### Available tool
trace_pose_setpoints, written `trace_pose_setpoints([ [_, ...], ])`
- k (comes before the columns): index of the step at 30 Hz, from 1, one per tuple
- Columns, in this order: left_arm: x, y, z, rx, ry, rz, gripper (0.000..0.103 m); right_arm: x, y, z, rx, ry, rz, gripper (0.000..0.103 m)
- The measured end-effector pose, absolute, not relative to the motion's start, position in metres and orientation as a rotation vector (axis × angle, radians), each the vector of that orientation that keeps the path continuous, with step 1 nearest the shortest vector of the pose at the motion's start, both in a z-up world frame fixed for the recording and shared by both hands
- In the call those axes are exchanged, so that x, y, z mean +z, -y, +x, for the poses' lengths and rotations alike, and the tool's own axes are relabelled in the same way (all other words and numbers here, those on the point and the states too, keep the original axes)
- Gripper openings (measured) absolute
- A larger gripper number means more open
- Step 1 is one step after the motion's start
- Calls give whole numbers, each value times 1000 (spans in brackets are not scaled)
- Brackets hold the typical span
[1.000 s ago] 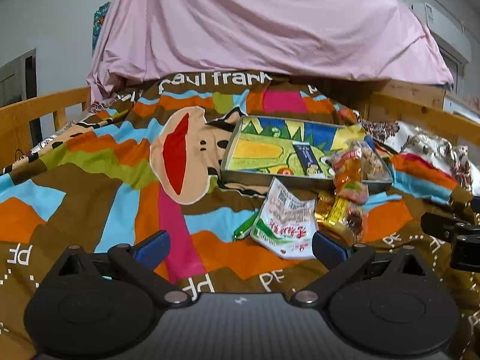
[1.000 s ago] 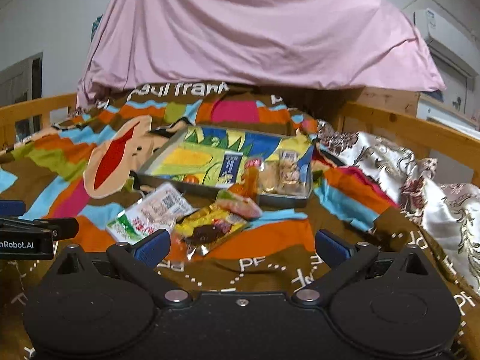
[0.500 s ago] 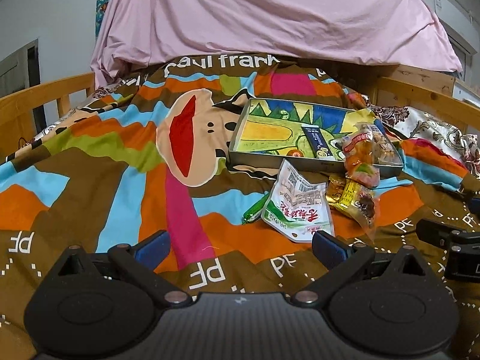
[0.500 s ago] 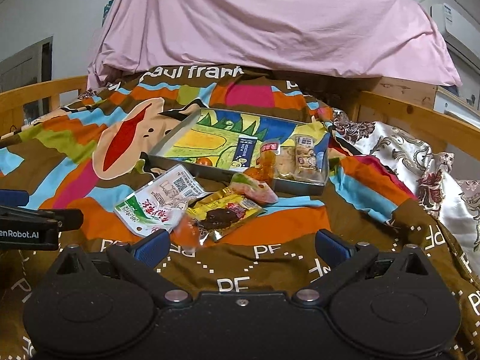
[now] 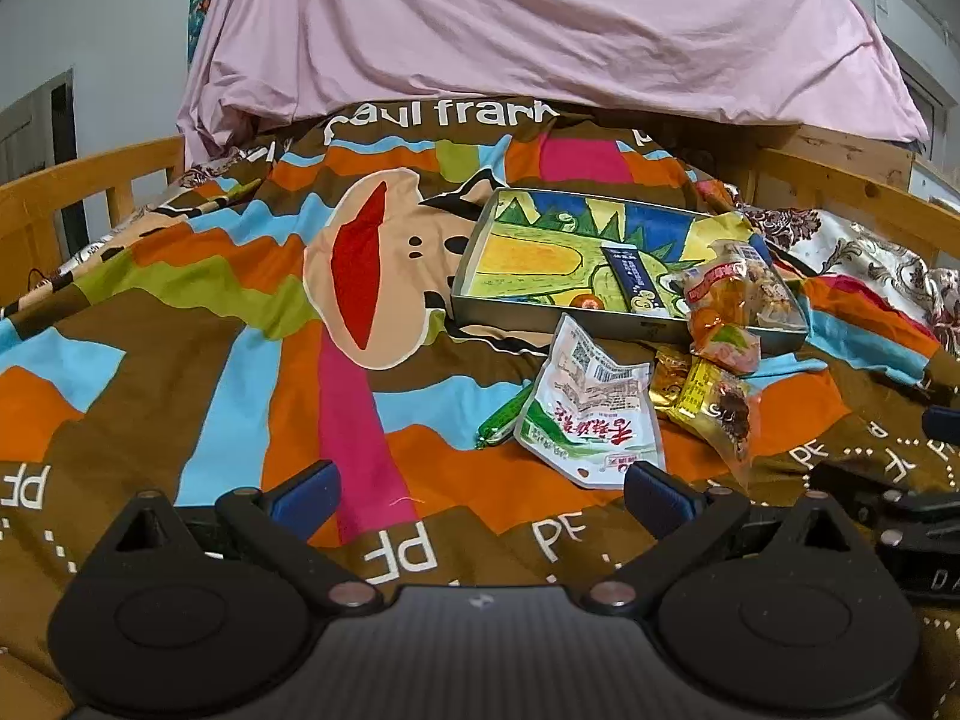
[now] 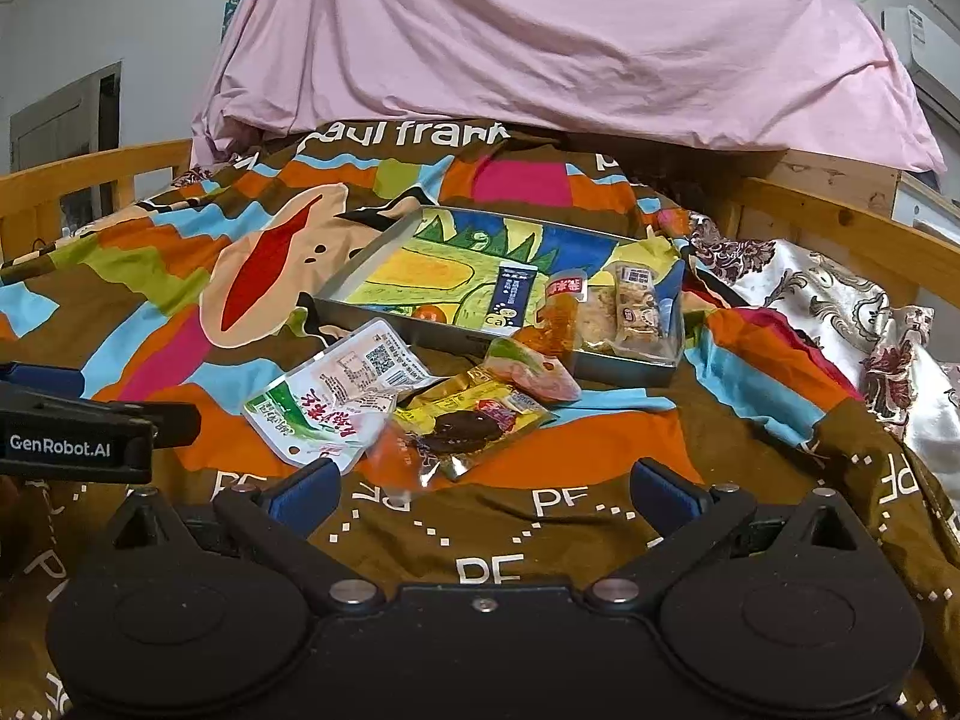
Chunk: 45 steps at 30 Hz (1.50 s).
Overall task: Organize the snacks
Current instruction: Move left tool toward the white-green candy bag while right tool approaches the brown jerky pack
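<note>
Both grippers closer to snacks (image 6: 414, 408) than before.

A bedroom in a home. A bed with wooden side rails (image 6: 840, 222), covered by a colourful cartoon quilt (image 6: 180, 276) with a monkey face and printed letters. A big heap under a pink sheet (image 6: 540, 36) at the far end. A patterned satin blanket (image 6: 840, 312) at the right side. Plain walls, a door (image 6: 66, 114) at the left, an air conditioner (image 6: 930, 54) high at the right.
</note>
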<state>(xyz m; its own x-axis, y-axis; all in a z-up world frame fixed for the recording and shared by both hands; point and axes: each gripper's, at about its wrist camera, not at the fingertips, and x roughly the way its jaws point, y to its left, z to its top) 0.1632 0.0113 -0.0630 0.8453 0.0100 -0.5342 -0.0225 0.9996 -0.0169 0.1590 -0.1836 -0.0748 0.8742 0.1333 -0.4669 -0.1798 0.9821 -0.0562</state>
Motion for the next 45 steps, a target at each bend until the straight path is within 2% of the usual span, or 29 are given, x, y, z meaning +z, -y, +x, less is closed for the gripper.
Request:
trace_pose_setpoints([
  [45, -76, -15, 221, -40, -559, -26, 103, -88, 182, 203, 99, -498, -76, 102],
])
